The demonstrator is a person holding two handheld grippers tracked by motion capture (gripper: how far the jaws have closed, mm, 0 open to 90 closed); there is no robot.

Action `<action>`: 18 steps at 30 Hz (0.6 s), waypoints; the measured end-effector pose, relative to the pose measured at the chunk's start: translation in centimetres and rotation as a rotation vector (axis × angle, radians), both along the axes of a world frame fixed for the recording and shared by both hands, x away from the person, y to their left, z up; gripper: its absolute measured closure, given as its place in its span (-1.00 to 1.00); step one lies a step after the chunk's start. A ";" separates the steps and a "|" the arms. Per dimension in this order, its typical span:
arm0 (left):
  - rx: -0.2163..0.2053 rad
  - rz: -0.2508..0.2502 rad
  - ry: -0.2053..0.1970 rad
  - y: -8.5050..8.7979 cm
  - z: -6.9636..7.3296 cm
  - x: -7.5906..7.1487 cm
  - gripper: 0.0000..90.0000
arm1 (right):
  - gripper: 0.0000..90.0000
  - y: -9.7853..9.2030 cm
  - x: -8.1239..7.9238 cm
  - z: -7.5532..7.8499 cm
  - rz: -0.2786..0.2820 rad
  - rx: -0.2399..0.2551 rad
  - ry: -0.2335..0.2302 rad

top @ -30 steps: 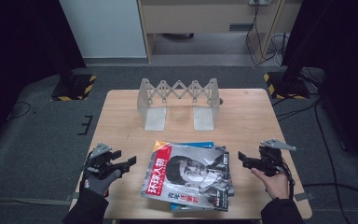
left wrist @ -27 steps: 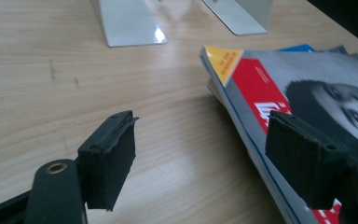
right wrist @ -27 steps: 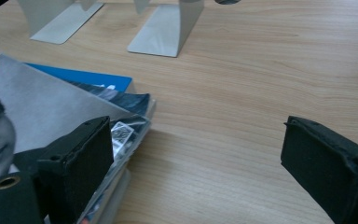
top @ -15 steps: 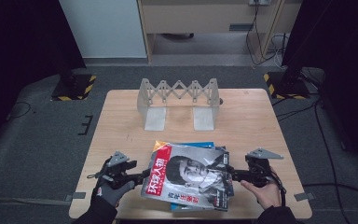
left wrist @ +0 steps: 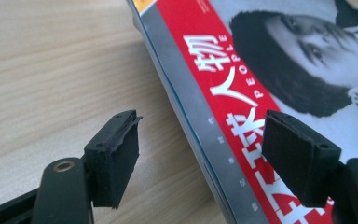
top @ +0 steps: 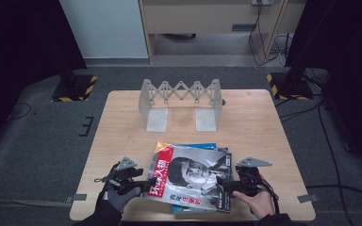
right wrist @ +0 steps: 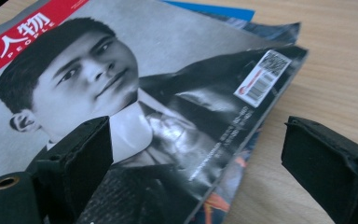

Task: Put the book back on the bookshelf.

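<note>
Top magazine [top: 191,176] w/ red title band & b/w portrait cover lies on a loose stack of magazines [top: 202,147] at near-centre of the wooden table [top: 122,122], skewed so its spine edge faces the left gripper. In left gripper view the spine [left wrist: 200,126] runs diagonally between the two black pads; cover's red band [left wrist: 242,93] passes under the right-hand pad. Left gripper [top: 141,182] sits just at the mag's left edge, jaws spread wide, straddling that edge; pads not pressing on it, nothing gripped. Its jaws have just been closing a little, edge of the mag between them.

Right gripper [top: 226,184] is at the mag's right edge, near its lower corner. In right gripper view [right wrist: 196,154] its jaws stand wide apart, one pad over the dark cover, the other over bare table; mag's edge w/ barcode sticker [right wrist: 263,77] lies between, untouched. Blue mag [right wrist: 209,9] peeks from beneath the stack.

Further back: grey accordion-style rack [top: 181,101], upright, well apart from the stack
</note>
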State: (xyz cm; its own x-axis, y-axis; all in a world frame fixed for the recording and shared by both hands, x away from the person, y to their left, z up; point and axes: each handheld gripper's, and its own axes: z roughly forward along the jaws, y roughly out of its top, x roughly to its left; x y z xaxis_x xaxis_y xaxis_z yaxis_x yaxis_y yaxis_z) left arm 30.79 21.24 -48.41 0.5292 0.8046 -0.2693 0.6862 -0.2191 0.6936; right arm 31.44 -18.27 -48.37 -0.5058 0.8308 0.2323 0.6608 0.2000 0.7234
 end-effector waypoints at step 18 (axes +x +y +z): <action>-0.065 -0.016 0.061 -0.1 -0.7 0.4 -0.33 | -0.80 0.7 0.0 -0.5 0.024 0.010 0.022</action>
